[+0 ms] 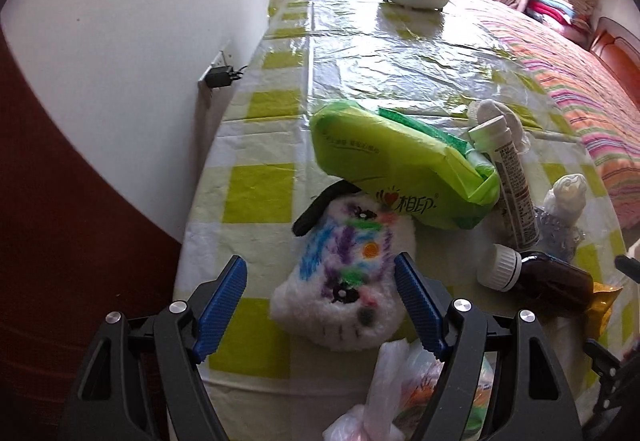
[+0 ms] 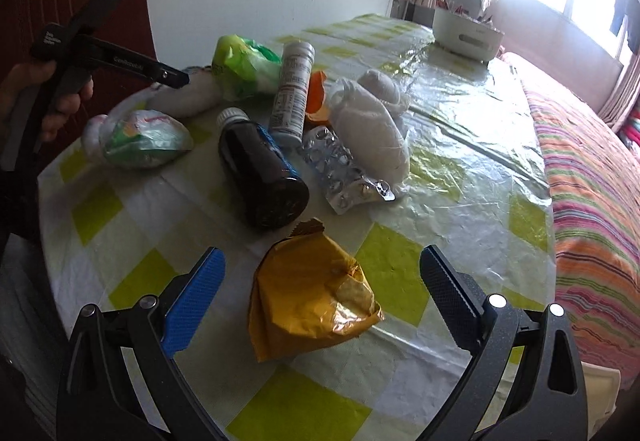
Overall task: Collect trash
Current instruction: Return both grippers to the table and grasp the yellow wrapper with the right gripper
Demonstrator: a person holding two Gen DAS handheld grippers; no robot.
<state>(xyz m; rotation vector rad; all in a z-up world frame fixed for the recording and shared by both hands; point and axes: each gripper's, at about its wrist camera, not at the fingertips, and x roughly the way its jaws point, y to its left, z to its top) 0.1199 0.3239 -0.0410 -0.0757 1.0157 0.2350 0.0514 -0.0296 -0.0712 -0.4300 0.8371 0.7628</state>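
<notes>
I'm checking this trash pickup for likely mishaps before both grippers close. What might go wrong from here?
1. The right gripper is open around the crumpled yellow wrapper; thin foil may slip or tear when pinched.
2. The dark bottle lies on its side just beyond the wrapper; a nudge could roll it across the slick table cover.
3. The left gripper is open around the fluffy white toy, possibly not trash, with the green tissue pack resting on it.

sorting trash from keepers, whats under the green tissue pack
The green tissue pack leans over the top edge of the scribbled white plush toy, covering part of it and its black strap. Whatever else lies beneath the pack is hidden in both views.
</notes>
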